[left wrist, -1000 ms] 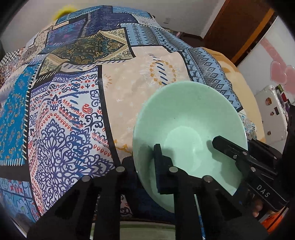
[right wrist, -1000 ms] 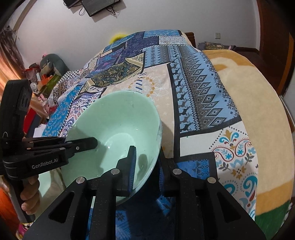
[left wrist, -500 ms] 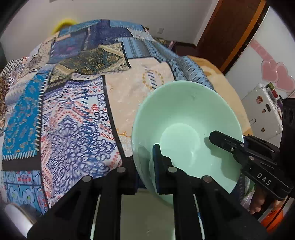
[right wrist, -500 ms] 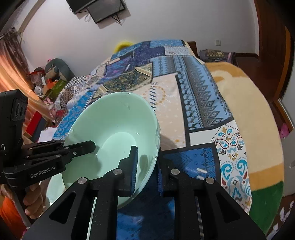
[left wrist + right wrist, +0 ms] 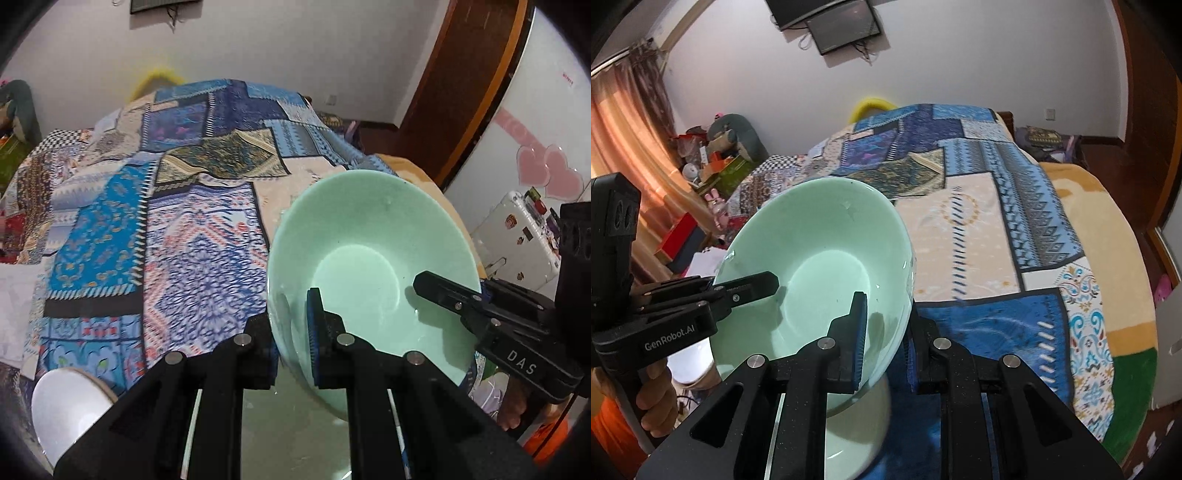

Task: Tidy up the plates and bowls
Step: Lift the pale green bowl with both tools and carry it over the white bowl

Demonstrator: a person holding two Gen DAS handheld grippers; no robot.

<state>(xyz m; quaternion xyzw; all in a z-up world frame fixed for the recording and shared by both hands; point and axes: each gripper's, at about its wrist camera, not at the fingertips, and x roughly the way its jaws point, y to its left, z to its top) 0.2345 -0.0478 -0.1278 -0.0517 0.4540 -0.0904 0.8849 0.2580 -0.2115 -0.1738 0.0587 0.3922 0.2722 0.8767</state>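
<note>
Bedroom in a home. Large bed [image 5: 1015, 229] w/ patchwork blue-and-beige cover [image 5: 192, 206], yellow blanket [image 5: 1108, 236] beneath. Flat screen [image 5: 842, 24] mounted on white wall, pink curtain [image 5: 624, 147] at left. Soft toys and boxes [image 5: 716, 162] heaped beside bed. Wooden door frame [image 5: 476, 88], heart stickers [image 5: 546, 173] on white panel, stickered suitcase [image 5: 517, 236] nearby.

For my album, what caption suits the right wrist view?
Two handheld grippers clamp opposite rims of a mint-green bowl above a patchwork bedspread.
</note>
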